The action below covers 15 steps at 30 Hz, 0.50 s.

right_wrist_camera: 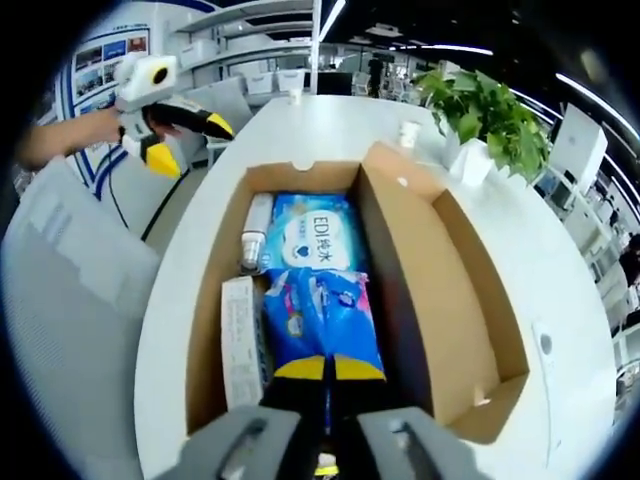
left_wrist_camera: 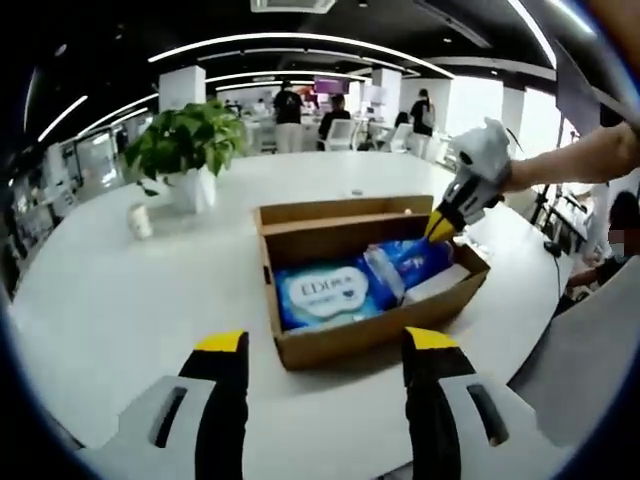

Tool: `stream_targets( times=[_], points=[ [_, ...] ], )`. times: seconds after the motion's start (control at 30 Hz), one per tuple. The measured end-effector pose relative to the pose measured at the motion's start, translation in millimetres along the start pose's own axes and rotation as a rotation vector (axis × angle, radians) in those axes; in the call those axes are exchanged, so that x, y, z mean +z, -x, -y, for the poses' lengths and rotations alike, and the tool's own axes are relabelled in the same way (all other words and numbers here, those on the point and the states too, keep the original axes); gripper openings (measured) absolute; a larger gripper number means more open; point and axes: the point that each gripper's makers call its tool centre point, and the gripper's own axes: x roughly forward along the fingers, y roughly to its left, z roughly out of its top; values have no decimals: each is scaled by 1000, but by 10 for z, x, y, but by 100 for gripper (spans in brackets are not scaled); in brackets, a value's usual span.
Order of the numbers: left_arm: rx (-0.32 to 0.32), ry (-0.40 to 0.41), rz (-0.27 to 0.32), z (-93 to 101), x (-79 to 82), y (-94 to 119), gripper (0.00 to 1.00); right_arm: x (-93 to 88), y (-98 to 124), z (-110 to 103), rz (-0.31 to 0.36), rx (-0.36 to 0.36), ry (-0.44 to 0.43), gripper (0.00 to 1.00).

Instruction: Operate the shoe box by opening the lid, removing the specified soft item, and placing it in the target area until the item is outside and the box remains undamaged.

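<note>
The brown cardboard shoe box [left_wrist_camera: 340, 345] [right_wrist_camera: 205, 330] lies open on the white table, its lid [right_wrist_camera: 440, 290] folded back. Inside are a blue-and-white EDI tissue pack [left_wrist_camera: 320, 290] [right_wrist_camera: 315, 240] and a bright blue soft pack [left_wrist_camera: 412, 260] [right_wrist_camera: 320, 310]. My right gripper [right_wrist_camera: 329, 368] is shut on the near end of the blue soft pack, reaching down into the box. In the left gripper view it [left_wrist_camera: 438, 228] comes in from the right, held by a person's arm. My left gripper [left_wrist_camera: 325, 343] [right_wrist_camera: 190, 143] hangs open in front of the box, holding nothing.
A white tube [right_wrist_camera: 255, 235] and a flat white carton [right_wrist_camera: 240, 340] lie along one box wall. A potted plant [left_wrist_camera: 185, 140] [right_wrist_camera: 490, 110] and small white cup [left_wrist_camera: 140, 220] [right_wrist_camera: 408, 133] stand on the table. A grey chair [right_wrist_camera: 70, 300] is beside the table. People stand far behind.
</note>
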Motion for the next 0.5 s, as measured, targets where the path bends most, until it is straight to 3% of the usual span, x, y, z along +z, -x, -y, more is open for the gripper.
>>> stream_targets(
  times=[0.5],
  points=[
    [66, 85, -53, -233, 18, -307, 33, 48, 23, -10, 13, -2, 12, 0]
  ],
)
